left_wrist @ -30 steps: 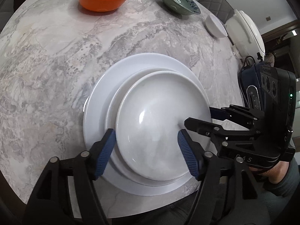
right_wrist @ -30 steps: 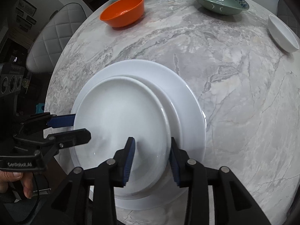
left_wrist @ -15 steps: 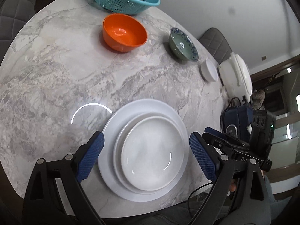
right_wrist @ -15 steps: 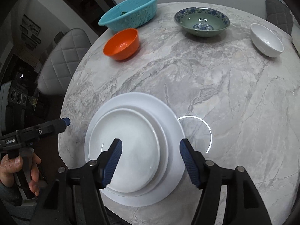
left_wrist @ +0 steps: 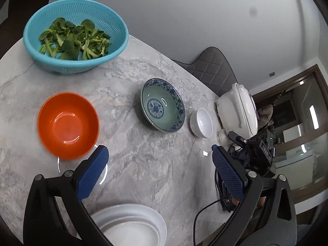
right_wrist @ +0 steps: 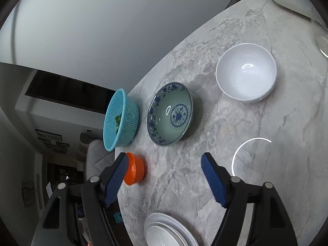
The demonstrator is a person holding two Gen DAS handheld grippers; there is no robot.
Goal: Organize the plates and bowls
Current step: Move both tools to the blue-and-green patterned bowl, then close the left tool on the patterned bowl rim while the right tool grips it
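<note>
Two stacked white plates sit at the near table edge, the smaller on the larger; they also show in the right wrist view. An orange bowl, a green bowl with a blue pattern and a small white bowl stand further back. My left gripper is open and empty, raised above the table. My right gripper is open and empty, also raised; its body shows in the left wrist view.
A teal colander with green leaves stands at the far left, also in the right wrist view. A white lidded cooker stands at the right table edge. A grey chair is behind the marble table.
Both grippers let go of the stacked plates, opened wide and rose back from them. The view now tilts toward the bowls at the far side.
</note>
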